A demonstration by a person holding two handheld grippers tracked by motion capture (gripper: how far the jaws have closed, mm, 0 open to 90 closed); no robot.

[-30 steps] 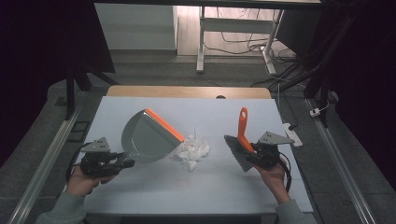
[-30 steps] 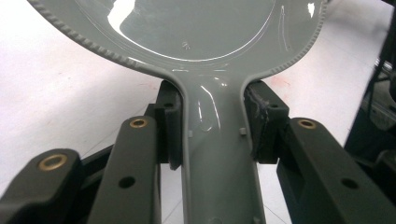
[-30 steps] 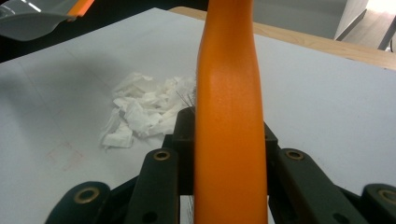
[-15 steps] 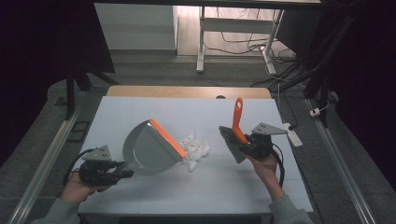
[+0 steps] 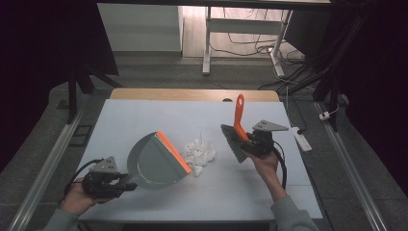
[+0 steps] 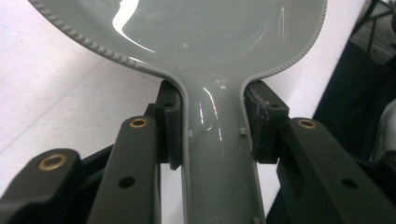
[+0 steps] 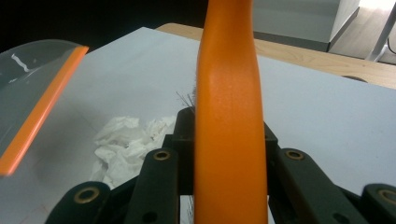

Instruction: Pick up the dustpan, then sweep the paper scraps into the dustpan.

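Crumpled white tissue [image 5: 199,152] lay near the middle of the pale table [image 5: 159,115], and we saw it sitting between the two tools. Just to its left we noted the grey dustpan [image 5: 156,161], whose orange lip [image 5: 173,153] faced the paper and came just beside it; we could not tell whether lip and paper touched. In the high view the left gripper [image 5: 126,183] sat at the near left of the table, held in a hand [image 5: 77,199], and the pan's handle ran back into it. The left gripper view showed us both jaws pressed against the sides of that grey handle [image 6: 217,154], clamped tight, with the pan's bowl spreading wide above them.

On the right we saw the right gripper [image 5: 250,142], held up in the other hand [image 5: 262,161], gripping a brush [image 5: 238,130]. Its orange handle [image 7: 229,116] rose upright between the jaws in the right gripper view, both jaws closed against it. The dark bristle head [image 5: 232,143] hung at the paper's right, apart from it, tilted towards it. From the right gripper view we could also make out the tissue [image 7: 126,142] lying lower left and the pan's orange lip [image 7: 39,112] slanting at the far left.
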